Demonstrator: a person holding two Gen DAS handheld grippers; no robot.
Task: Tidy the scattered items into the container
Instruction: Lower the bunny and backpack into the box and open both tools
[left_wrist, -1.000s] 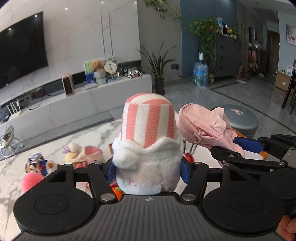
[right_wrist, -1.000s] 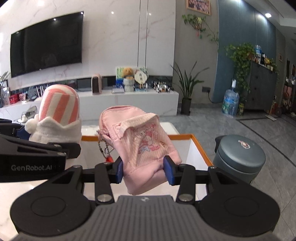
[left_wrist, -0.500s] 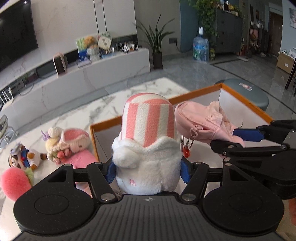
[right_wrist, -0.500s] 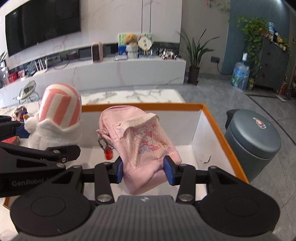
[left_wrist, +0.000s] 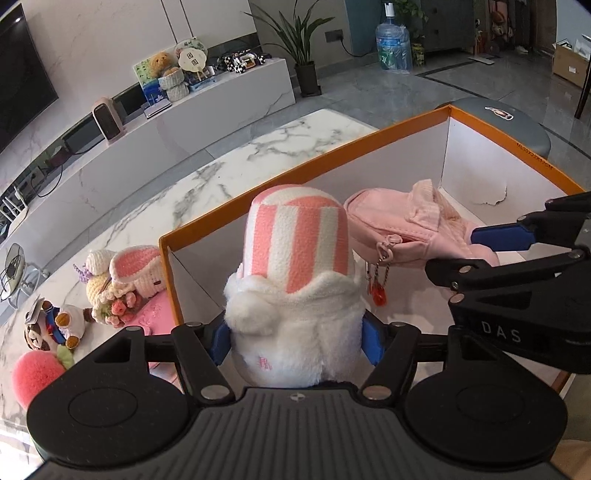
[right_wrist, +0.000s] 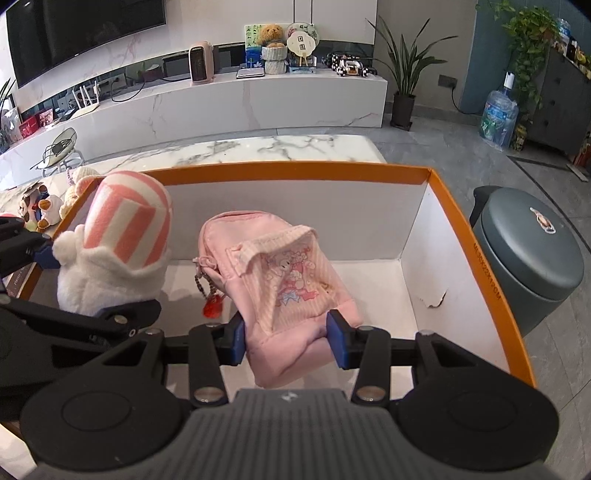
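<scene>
Left wrist view: left tool (left_wrist: 295, 341) clamped on the fluffy base of a striped plush (left_wrist: 295, 291), pink-and-white dome above a shaggy white skirt. A second ago raised level with the room beyond; now tipped down over the orange-rimmed box (left_wrist: 306, 164), plush hanging above its white floor near the 9 o'clock wall. At 3 o'clock, right tool (left_wrist: 495, 236) gripping the pink pouch (left_wrist: 413, 229), soft cotton, a red charm (left_wrist: 377, 295) dangling on a bead chain. Outside the box at 9 o'clock, on the marble bench (left_wrist: 258, 162): a crocheted doll (left_wrist: 118, 280), a small bear figure (left_wrist: 51, 328), a pink puffball (left_wrist: 33, 376), all waiting.

Right wrist view: right tool (right_wrist: 286, 338) pinched on the lower end of the pink pouch (right_wrist: 280, 280), flap printed with a cartoon character, fabric bunched between the blue pads (right_wrist: 337, 341). Likewise lowered inside a second, from above the rim to within the walls of the box (right_wrist: 480, 273); smooth white card inside, a small tear in the 3 o'clock wall. Striped plush (right_wrist: 122, 240) at 9 o'clock, just beside the pouch, apparently not touching.

Judged: both items poised for release, bottom of the box close beneath; three scattered toys left to fetch.
</scene>
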